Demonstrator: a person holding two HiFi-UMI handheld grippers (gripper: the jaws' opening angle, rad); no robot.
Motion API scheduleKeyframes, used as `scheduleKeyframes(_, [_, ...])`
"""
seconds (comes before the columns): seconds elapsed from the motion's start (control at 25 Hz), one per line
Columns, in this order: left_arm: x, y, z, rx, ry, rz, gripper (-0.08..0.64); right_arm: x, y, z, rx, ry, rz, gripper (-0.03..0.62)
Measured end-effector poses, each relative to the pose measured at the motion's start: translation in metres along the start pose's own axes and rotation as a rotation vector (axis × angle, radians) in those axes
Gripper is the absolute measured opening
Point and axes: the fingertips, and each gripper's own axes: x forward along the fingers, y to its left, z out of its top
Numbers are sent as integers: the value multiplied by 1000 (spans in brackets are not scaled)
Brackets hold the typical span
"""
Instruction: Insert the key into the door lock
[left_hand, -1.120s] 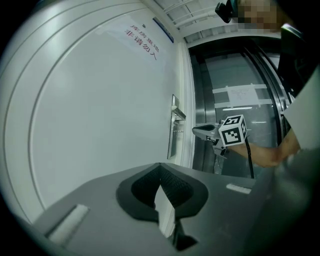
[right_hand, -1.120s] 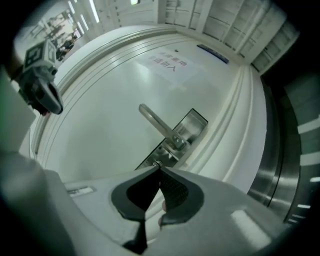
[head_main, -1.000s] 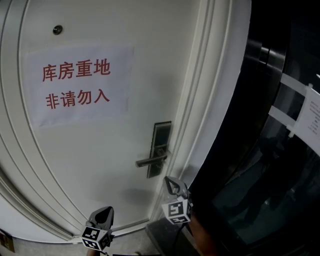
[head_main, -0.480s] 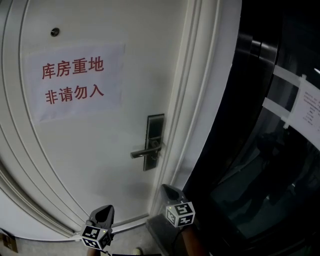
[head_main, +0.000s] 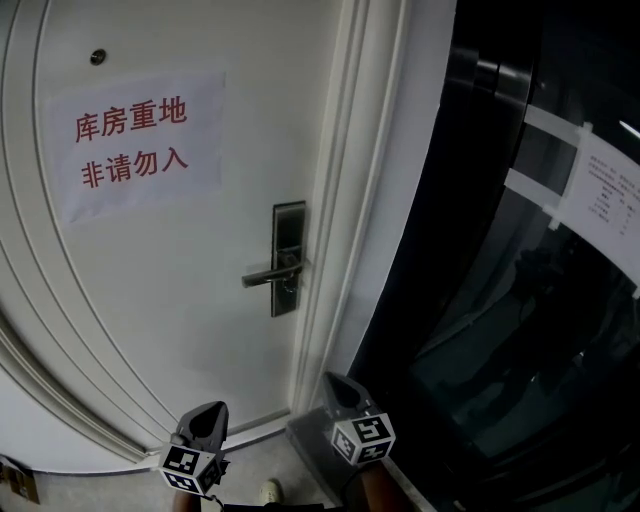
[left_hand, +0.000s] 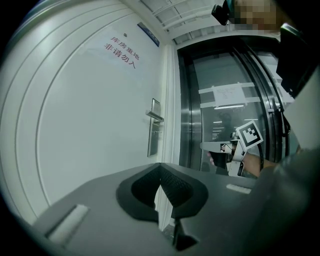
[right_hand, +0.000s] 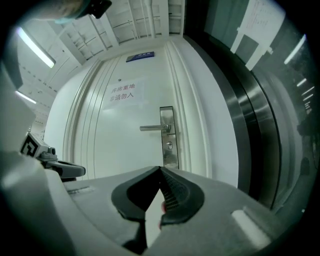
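The white door (head_main: 180, 300) carries a steel lock plate (head_main: 288, 258) with a lever handle (head_main: 262, 277). In the right gripper view the plate (right_hand: 169, 137) shows a round keyhole (right_hand: 169, 145) under the handle (right_hand: 152, 128). My right gripper (head_main: 338, 384) is low and well short of the door, level, aimed at the plate. Its jaws (right_hand: 160, 170) are shut, and a thin red-edged sliver, seemingly the key (right_hand: 162, 207), sits between the pads. My left gripper (head_main: 208, 412) hangs at lower left, shut and empty (left_hand: 160, 167).
A paper sign with red characters (head_main: 130, 145) is stuck on the door under a peephole (head_main: 97, 57). Right of the door frame (head_main: 350, 200) stands a dark glass door (head_main: 500, 330) with a taped paper notice (head_main: 605, 195). A shoe tip (head_main: 270, 490) shows on the floor.
In the head view the door, sign and lock plate have slid left and up. My right gripper has sunk a little and rolled, its marker cube turning. The left gripper keeps its spot in the picture.
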Motion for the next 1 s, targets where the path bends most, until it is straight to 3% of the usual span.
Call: scheduleKeyframes(1.0, [-106, -62, -13, -4, -24, 48, 3, -134, 67, -60, 46, 59, 74, 2])
